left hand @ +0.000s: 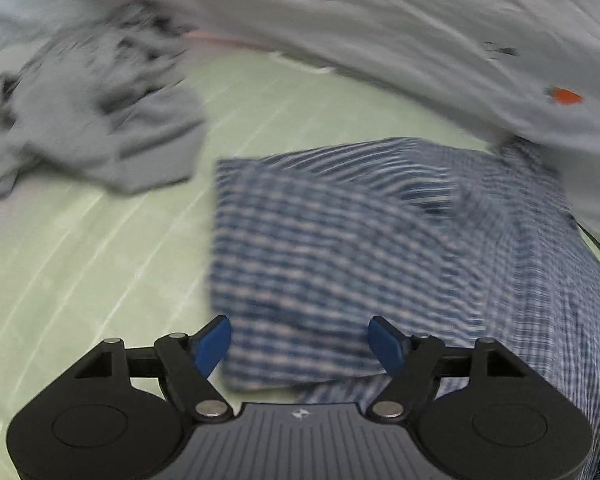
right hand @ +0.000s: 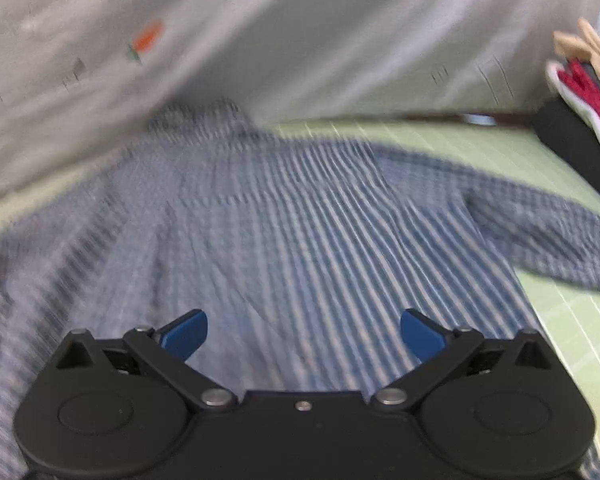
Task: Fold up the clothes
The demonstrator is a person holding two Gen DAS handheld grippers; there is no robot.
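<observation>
A blue and white checked shirt (left hand: 340, 248) lies on a pale green striped sheet (left hand: 80, 264), one side folded over into a straight edge. My left gripper (left hand: 300, 340) hovers over that folded part, its blue pads spread wide with only flat cloth beneath them. In the right wrist view the same shirt (right hand: 292, 240) spreads out with a sleeve (right hand: 540, 232) reaching to the right. My right gripper (right hand: 304, 334) stands open above the shirt's body and grips nothing. Both views are blurred.
A crumpled grey garment (left hand: 100, 120) lies at the left. A white quilt (left hand: 420, 40) with a small orange print (left hand: 566, 96) bounds the far side. A stack of folded clothes (right hand: 580, 92) sits on a dark block at the right edge.
</observation>
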